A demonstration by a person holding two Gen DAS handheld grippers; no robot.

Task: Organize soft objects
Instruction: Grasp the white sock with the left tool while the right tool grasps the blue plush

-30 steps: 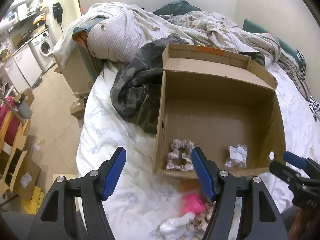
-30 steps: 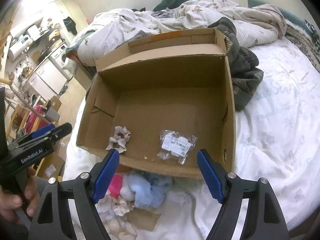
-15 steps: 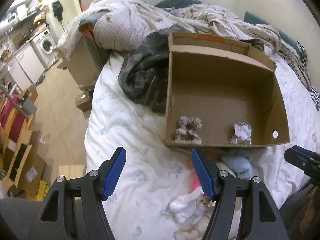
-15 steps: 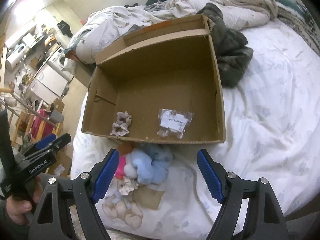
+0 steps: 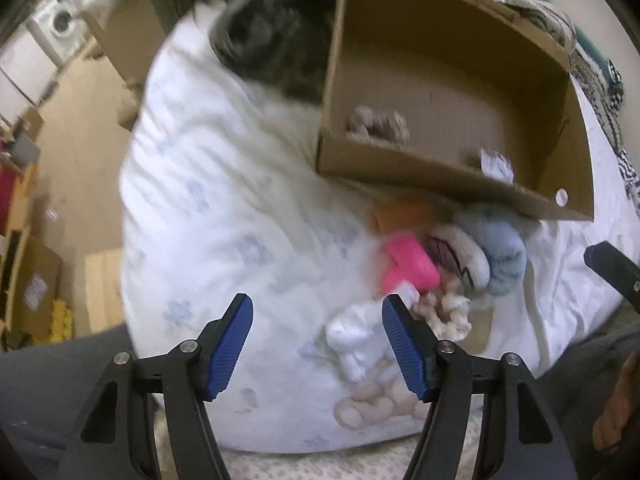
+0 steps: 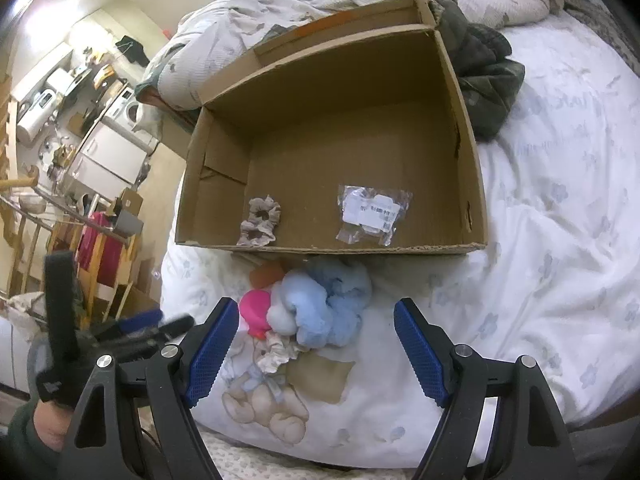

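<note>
While both my hand-held grippers, left [image 5: 316, 340] and right [image 6: 316, 344], are hovering wide open and empty, the blue plush [image 6: 328, 308] is sitting, I think, against the cardboard box [image 6: 474, 184].

Left gripper [image 5: 316, 334]: jaws spread wide, blue pads [image 5: 230, 346] facing each other, nothing between them, held low in front of the cardboard box [image 5: 440, 176], left of the other tool. Right gripper [image 6: 316, 344]: jaws likewise spread and unloaded, poised before the box's near wall, above the bedding.
</note>
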